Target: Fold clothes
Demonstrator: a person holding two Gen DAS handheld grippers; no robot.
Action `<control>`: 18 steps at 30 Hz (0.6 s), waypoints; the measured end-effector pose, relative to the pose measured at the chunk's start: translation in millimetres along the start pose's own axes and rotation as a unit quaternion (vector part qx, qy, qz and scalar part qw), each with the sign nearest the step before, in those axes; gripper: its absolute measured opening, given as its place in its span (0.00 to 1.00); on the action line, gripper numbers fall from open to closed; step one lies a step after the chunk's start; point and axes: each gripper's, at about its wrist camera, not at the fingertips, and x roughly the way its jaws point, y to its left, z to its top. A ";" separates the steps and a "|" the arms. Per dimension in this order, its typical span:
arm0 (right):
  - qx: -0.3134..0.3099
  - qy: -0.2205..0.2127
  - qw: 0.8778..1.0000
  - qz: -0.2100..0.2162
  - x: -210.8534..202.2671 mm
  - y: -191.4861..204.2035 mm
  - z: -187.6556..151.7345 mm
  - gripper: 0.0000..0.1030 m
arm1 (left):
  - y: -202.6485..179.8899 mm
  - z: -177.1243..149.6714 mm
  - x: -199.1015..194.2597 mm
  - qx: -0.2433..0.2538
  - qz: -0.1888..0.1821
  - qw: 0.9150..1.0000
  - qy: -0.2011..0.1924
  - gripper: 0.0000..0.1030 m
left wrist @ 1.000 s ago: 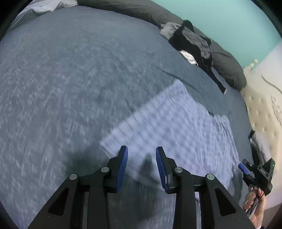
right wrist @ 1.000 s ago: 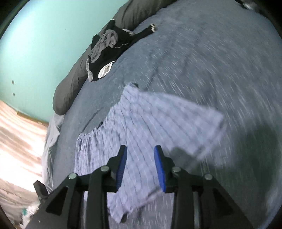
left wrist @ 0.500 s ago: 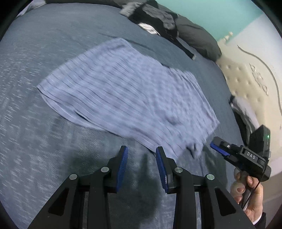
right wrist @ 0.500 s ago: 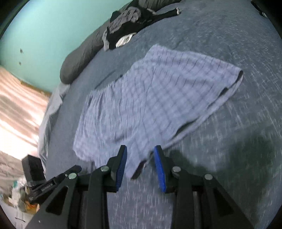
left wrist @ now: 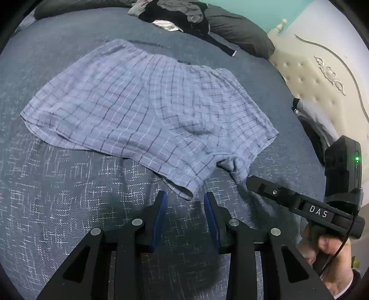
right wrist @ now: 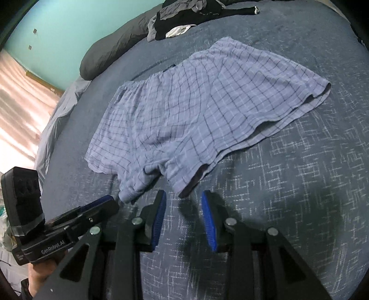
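- Now the checked blue shorts [left wrist: 147,110] lie spread flat on the dark blue bedspread [left wrist: 57,196], around its middle.
- Left gripper [left wrist: 184,203] hovers just before the near leg hem, jaws apart, nothing between them.
- Right gripper [right wrist: 182,203] hovers by the same hem edge, jaws also apart and empty.
- Dark clothes pile [right wrist: 182,20] sits at the far edge of the bed, against a grey pillow [right wrist: 110,50].

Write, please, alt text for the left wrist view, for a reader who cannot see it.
Blue checked shorts lie spread flat on a dark blue bedspread, with the open, empty left gripper just short of their near hem. The right gripper reaches in from the right; dark clothes are piled by grey pillows behind.
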 end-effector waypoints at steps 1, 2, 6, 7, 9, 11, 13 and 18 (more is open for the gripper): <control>-0.001 0.000 1.000 -0.001 2.4 -0.1 -0.2 0.31 | 1.8 0.0 2.1 -0.003 -0.001 1.000 0.001 0.35; -0.003 0.001 1.000 -0.002 2.8 0.0 -2.0 0.31 | 2.1 0.0 3.5 -0.004 -0.001 1.000 0.003 0.35; -0.021 -0.001 1.000 -0.001 9.0 5.6 -1.1 0.30 | 2.4 0.6 10.0 -0.003 -0.005 1.000 0.004 0.34; -0.027 -0.002 1.000 -0.001 9.7 7.5 -0.6 0.26 | 2.2 0.8 11.8 -0.003 -0.005 1.000 0.005 0.34; -0.033 -0.003 0.999 0.004 11.4 9.8 0.0 0.16 | 3.1 0.4 15.1 -0.002 -0.003 1.000 0.008 0.32; -0.037 -0.004 0.999 0.003 13.4 10.9 -0.2 0.09 | 3.8 -0.2 15.3 0.002 -0.003 1.000 0.011 0.15; -0.039 -0.006 0.999 0.002 12.4 11.5 -0.7 0.05 | 3.9 -0.8 15.2 0.005 -0.003 1.000 0.011 0.09; -0.042 -0.017 0.999 0.009 3.8 12.0 -1.4 0.01 | 2.5 -0.4 12.8 0.007 -0.008 1.000 0.007 0.01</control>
